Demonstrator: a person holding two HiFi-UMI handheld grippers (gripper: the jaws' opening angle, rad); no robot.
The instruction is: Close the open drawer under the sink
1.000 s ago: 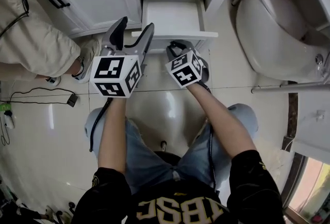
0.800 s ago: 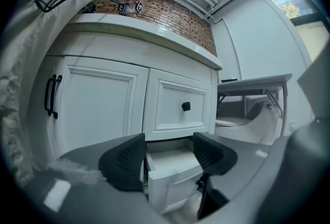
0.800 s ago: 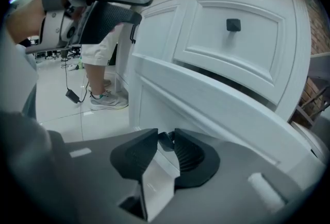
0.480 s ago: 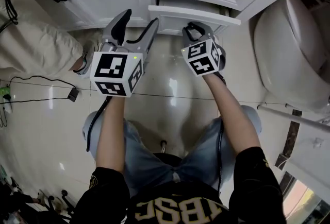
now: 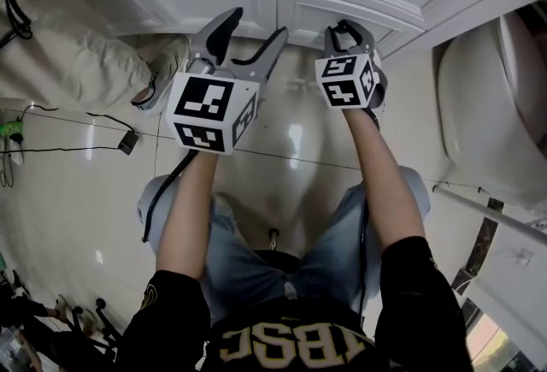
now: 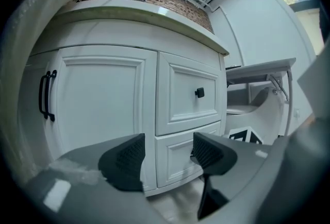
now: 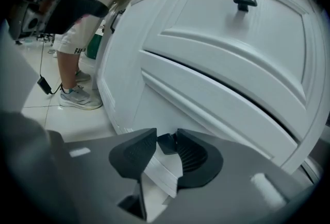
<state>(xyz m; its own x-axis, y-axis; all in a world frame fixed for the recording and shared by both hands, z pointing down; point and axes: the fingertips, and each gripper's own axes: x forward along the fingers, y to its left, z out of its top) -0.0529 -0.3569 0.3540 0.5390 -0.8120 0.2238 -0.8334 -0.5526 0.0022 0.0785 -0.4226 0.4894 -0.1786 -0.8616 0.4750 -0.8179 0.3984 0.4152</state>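
The right gripper's (image 7: 166,140) ribbed pads (image 7: 193,156) sit close against the two sides of a small black knob (image 7: 167,144), and the jaws are just starting to open with that knob between them. The knob belongs to the lower drawer (image 7: 170,97) under the sink, whose white front lies pushed in and, as far as the left gripper view shows, flush with the upper drawer (image 6: 188,97) above it. The left gripper (image 6: 167,153) holds nothing: its fingers (image 6: 126,158) are spread wide, with only the lower drawer's front showing in the gap. In the head view both grippers are held side by side in front of the white vanity, the right gripper right at the drawer front and the left gripper short of the cabinet. To the left is a cabinet door with two black bar handles (image 6: 48,95). A bystander's sneaker (image 7: 80,97) rests on the glossy tile floor (image 5: 291,148) left of the vanity, and a toilet (image 5: 496,97) sits at the right.
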